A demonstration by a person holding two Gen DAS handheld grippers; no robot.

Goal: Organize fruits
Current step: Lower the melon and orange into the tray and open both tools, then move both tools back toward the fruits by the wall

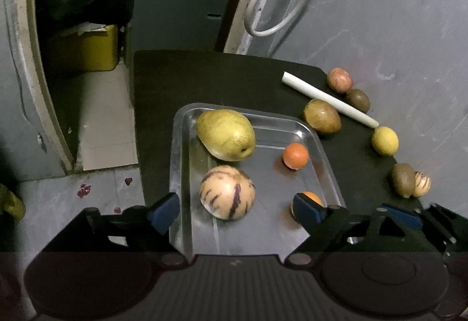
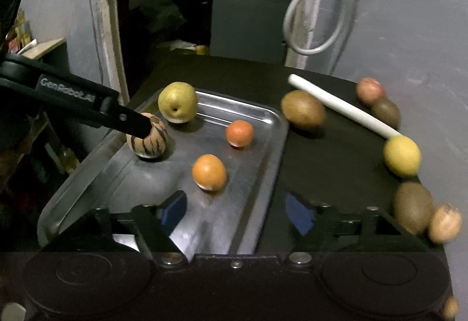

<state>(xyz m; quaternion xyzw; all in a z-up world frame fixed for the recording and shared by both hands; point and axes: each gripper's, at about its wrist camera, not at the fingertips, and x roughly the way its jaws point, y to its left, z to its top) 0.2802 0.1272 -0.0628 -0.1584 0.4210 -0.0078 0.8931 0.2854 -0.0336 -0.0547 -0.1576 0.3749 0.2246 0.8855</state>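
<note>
Both tools stand apart and empty over the metal tray (image 2: 272, 128) — left tool (image 1: 238, 211) straddling the striped melon (image 1: 226, 192), right tool (image 2: 237, 215) near an orange (image 2: 209, 171) — so clear them upward before reaching for the lemon (image 2: 402, 155) on the dark surface (image 2: 336, 163).

- My left claw's cam sits right behind its own fingers, tilted down at the metal tray (image 1: 180, 151) from its near short end, pretty close in.
- My right claw's cam looks down the same way but from further right, over the tray's (image 2: 272, 145) right rim and the black tabletop (image 2: 336, 163).
- Both face the grey wall (image 1: 395, 28) and the dark doorway behind.
- Shared bits: the tray, the striped fruit (image 1: 226, 193) (image 2: 152, 142), the white stick (image 1: 327, 98) (image 2: 342, 104), and the loose fruit along the right edge.
- The right cam also catches my left claw's arm (image 2: 76, 104) coming in from the left.
</note>
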